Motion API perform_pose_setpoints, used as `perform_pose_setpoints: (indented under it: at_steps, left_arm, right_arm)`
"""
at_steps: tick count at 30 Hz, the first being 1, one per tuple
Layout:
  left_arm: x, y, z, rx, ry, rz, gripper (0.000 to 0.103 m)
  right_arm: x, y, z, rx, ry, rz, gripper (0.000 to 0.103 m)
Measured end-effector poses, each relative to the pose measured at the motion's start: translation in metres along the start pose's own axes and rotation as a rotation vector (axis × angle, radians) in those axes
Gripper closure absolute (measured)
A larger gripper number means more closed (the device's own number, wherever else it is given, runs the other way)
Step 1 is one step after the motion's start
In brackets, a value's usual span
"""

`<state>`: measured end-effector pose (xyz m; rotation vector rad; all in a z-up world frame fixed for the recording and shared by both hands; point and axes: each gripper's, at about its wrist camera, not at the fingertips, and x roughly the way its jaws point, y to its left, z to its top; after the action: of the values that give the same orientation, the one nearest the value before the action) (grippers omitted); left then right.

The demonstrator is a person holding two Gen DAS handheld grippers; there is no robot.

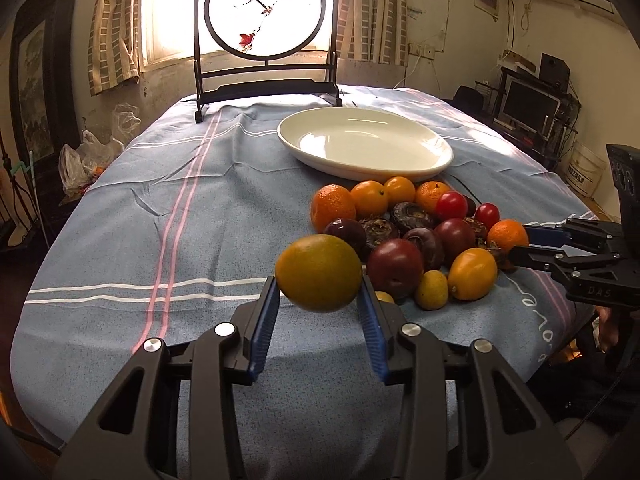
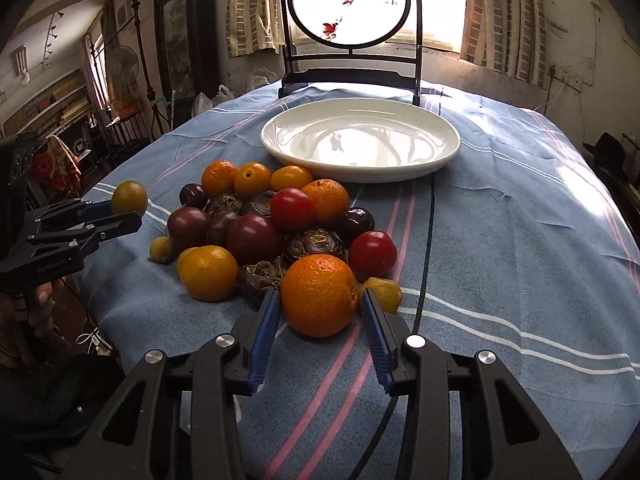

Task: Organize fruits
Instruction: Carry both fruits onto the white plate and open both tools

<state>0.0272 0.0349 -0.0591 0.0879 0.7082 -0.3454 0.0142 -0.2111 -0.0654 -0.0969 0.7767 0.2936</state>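
Fruits (image 2: pixel 264 236) heaped by white plate (image 2: pixel 280 148): oranges, red tomatoes, dark plums.

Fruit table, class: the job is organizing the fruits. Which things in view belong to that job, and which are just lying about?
Belong to the job:
- yellow-green fruit, gripped in the left gripper
- orange, between the pads of the right gripper
- fruit pile
- white plate, empty

Just lying about:
- bird screen
- plastic bags
- monitor

Lived-in home (curtains (image 1: pixel 112 28), clothed table (image 1: pixel 168 208))
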Motion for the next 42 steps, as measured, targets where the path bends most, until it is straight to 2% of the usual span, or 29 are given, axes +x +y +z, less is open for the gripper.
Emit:
perform_pose_setpoints:
  at_steps: [4,9,15,20,22,26,30,34,38,42]
  left_arm:
    - [0.002,-0.001,-0.001,0.0,0.004,0.002,0.064]
    - [0.004,0.0,-0.002,-0.005,0.007,0.012,0.064]
    - [-0.007,-0.001,0.008,-0.009,-0.02,-0.005,0.064]
    - [-0.009,-0.01,0.033,0.022,-0.048,-0.024,0.064]
    - [-0.003,-0.013,0.05,0.017,-0.04,-0.064,0.064]
    - [0.021,-0.023,0.09,0.04,-0.019,-0.091,0.064]
    - [0.058,-0.031,0.133,0.042,0.019,-0.122,0.064]
    - [0.112,-0.038,0.166,0.042,0.095,-0.125,0.064]
    - [0.172,-0.037,0.183,0.037,0.189,-0.088,0.064]
    - [0.219,-0.023,0.192,-0.039,0.288,-0.131,0.063]
  right_arm:
    - [0.002,-0.002,0.003,0.0,0.002,-0.007,0.059]
    - [0.002,-0.007,0.002,0.028,0.003,0.019,0.065]
    - [-0.037,-0.016,0.013,0.051,-0.115,0.066,0.065]
    - [-0.05,-0.05,0.045,0.123,-0.158,0.088,0.065]
    - [-0.049,-0.064,0.061,0.155,-0.169,0.095,0.065]
    - [-0.042,-0.084,0.099,0.18,-0.189,0.103,0.065]
    - [-0.018,-0.103,0.141,0.201,-0.193,0.095,0.065]
    - [0.039,-0.12,0.174,0.235,-0.104,0.096,0.065]
    - [0.1,-0.126,0.19,0.252,0.008,0.105,0.065]
    - [0.137,-0.123,0.2,0.252,0.043,0.08,0.064]
